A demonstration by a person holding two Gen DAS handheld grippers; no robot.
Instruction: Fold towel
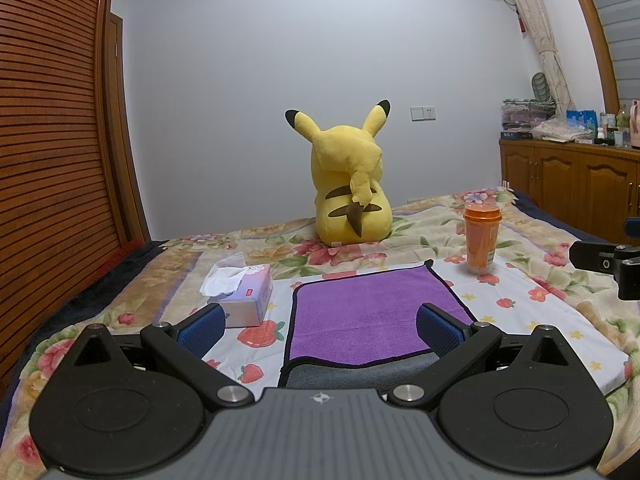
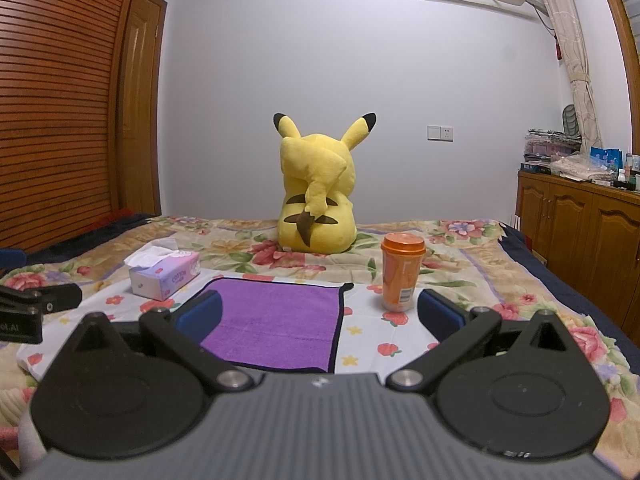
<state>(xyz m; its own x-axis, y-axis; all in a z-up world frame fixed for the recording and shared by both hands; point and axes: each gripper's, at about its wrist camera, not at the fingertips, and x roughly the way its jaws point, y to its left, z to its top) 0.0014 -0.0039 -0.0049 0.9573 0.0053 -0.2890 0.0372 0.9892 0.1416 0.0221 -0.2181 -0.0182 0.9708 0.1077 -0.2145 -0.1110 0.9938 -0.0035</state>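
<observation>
Lying flat between tissue box (image 2: 164,276) and orange cup (image 2: 401,272), purple towel (image 2: 276,320); both claws released above its near edge.

Both views are evenly lit by soft indoor light with a cool cast, shadows faint. Fisheye distortion bows the wardrobe (image 1: 52,120) and the window frame (image 2: 624,40) at the edges (centre stays sharp); corners vignette dark.

I am in a home bedroom: a bed under a floral quilt (image 2: 460,264), a yellow plush toy (image 2: 316,188) far on it, a wooden cabinet (image 2: 580,220) at right.
</observation>
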